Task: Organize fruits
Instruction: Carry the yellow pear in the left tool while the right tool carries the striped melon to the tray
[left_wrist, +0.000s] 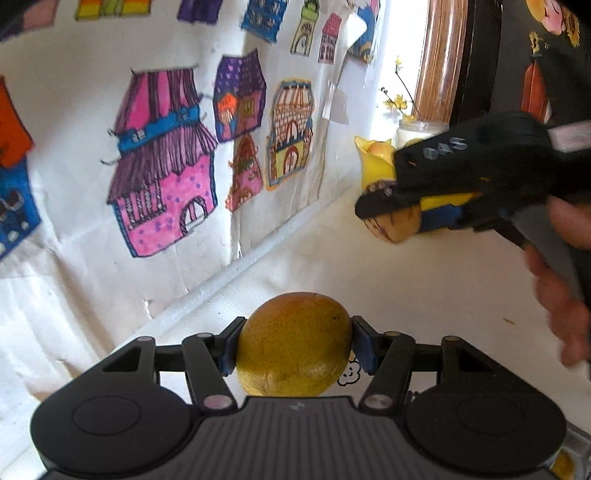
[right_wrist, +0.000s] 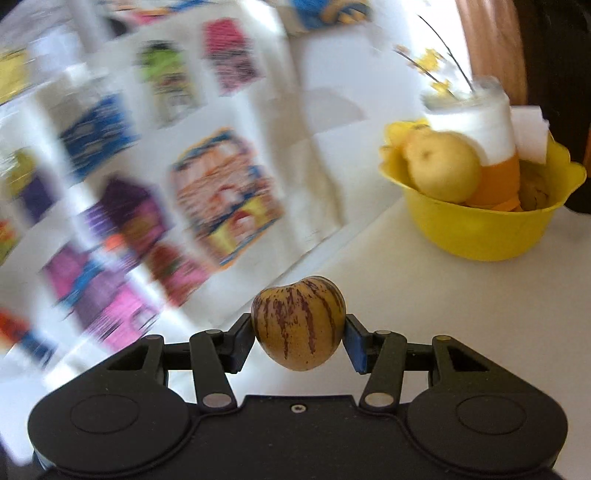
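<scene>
While the left gripper (left_wrist: 294, 345) pinches a yellow-orange mango (left_wrist: 293, 343) between its blue pads (left_wrist: 364, 350), the right gripper (right_wrist: 299, 332) clamps a striped pepino melon (right_wrist: 298, 323), both fruits lifted clear of the white tabletop (right_wrist: 369, 295). Each fruit fills the gap between its fingers, touching the pads on either side. No brand or legible writing shows on the fruit; a small cartoon sticker (left_wrist: 349, 373) peeks out beside the mango, its text unreadable.

From the left wrist view the right gripper sits off to the upper right, tilted downward, with the person's hand (left_wrist: 561, 295) blurred around its handle and the pepino at its tip. Just behind it stands a yellow bowl (right_wrist: 480, 236), near the table's far corner. It holds a pale pear (right_wrist: 443, 170) and an orange-and-white wrapped item (right_wrist: 491, 162); other contents are too blurred to name.

Behind the table a white sheet (left_wrist: 92, 277) hangs as a backdrop, covered in bright hand-coloured house drawings (left_wrist: 162, 173). A glass jar with yellow flower sprigs (left_wrist: 400, 103) stands by a sunlit window, beside a tan curtain (left_wrist: 441, 59).
</scene>
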